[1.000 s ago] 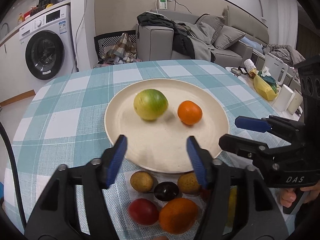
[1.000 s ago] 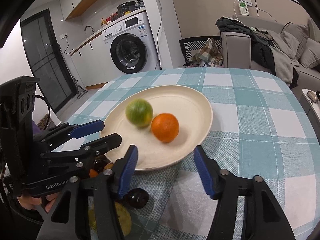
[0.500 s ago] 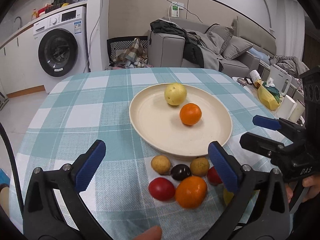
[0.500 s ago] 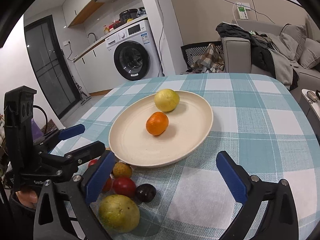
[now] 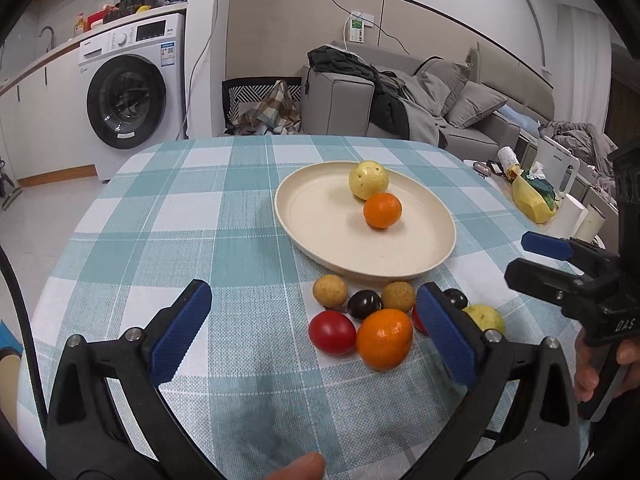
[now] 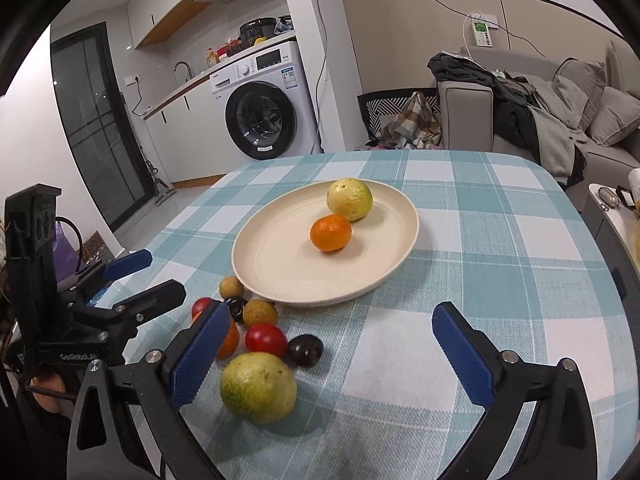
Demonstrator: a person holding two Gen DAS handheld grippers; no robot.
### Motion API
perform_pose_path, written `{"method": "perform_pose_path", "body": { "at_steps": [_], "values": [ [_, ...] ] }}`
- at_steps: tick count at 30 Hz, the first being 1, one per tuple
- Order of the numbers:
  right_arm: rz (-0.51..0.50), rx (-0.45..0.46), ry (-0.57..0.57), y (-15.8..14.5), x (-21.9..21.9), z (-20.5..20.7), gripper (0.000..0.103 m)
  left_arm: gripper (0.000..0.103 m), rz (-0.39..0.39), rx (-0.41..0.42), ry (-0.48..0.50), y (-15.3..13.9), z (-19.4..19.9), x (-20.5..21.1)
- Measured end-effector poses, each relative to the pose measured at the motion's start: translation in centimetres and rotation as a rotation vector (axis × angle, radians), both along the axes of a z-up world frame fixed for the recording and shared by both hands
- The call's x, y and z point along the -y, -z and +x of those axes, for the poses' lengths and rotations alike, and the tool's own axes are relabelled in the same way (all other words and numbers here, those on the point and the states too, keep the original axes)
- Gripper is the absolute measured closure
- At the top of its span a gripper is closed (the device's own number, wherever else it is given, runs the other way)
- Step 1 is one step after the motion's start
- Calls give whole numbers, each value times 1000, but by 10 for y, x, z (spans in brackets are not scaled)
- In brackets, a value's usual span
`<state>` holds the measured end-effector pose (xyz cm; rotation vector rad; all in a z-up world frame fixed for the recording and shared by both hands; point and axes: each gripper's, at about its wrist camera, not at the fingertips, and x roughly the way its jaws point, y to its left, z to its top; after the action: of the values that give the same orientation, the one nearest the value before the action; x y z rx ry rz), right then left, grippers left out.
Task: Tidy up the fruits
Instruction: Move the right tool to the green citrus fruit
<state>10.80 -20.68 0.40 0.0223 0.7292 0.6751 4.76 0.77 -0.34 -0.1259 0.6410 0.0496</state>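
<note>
1. Left wrist camera sits low behind its own blue fingers (image 5: 181, 336), angled down across the checked table (image 5: 168, 240), facing the sofa (image 5: 460, 120) wall.
2. Right wrist camera looks down from the table's other near corner, past its fingers (image 6: 464, 352), towards the washing machine (image 6: 264, 108).
3. Both views share the cream plate (image 5: 320, 216) (image 6: 280, 264) and the loose fruit cluster (image 5: 360, 320) (image 6: 260, 332), close in.
4. Each view catches the opposite gripper at its edge.

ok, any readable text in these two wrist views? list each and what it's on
"DAS": right gripper body, white letters, left wrist view.
"GenRobot..": left gripper body, right wrist view; the end is unclear.
Washing machine: brand mark, panel print and stickers too small to read.
Wall unit with green label: unreadable.
Yellow bottle on the counter: label unreadable.
White appliance beside the table: dark mark, illegible.
</note>
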Motion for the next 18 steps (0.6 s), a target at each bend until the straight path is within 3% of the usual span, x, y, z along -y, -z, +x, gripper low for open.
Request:
{"method": "perform_pose_path", "body": {
  "at_steps": [8, 18],
  "values": [
    [-40, 16, -10, -3, 0, -10, 0, 1, 29, -8, 37, 2, -1, 14],
    [-110, -32, -86, 7, -8, -15, 0, 1, 27, -33, 64, 6, 2, 19]
  ]
}}
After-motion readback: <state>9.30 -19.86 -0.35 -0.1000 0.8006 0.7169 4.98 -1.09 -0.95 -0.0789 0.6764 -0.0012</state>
